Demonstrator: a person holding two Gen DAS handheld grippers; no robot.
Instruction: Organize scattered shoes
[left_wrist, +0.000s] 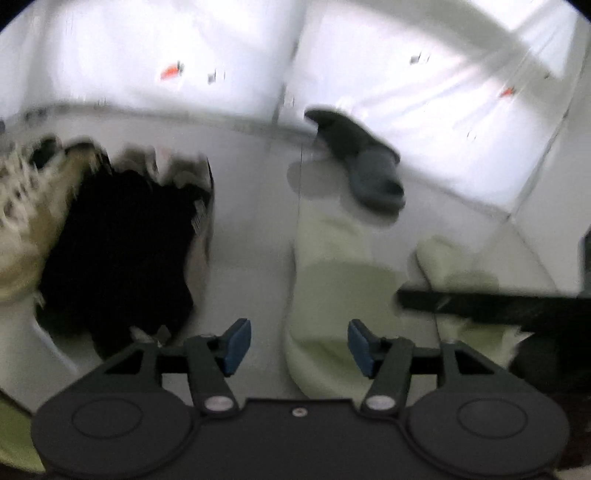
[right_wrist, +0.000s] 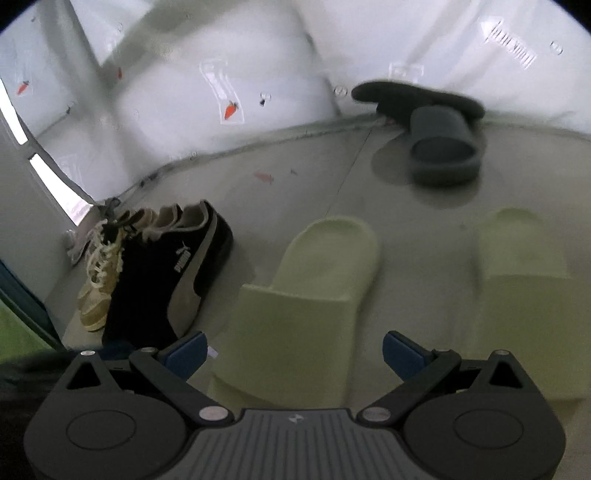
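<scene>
Both tools hang empty above the floor (right_wrist: 295, 192). The right hand-held gripper (right_wrist: 293, 354) has its jaws spread wide over the nearer pale green slide (right_wrist: 306, 291), and the left hand-held gripper (left_wrist: 299, 345) is likewise parted, gripping nothing.

That slide and the second pale green slide (right_wrist: 524, 295) lie side by side, long axes parallel and running away from the camera toward the wall (right_wrist: 258, 55); they already read as a matched pair.

The black sneaker (right_wrist: 173, 273) and the beige laced sneaker (right_wrist: 99, 280) sit pressed together near the floor's left corner, aligned alike.

The two dark grey slides (right_wrist: 443, 144) remain untidy at the wall edge, one propped across the other, so they look like the likely next job.
</scene>
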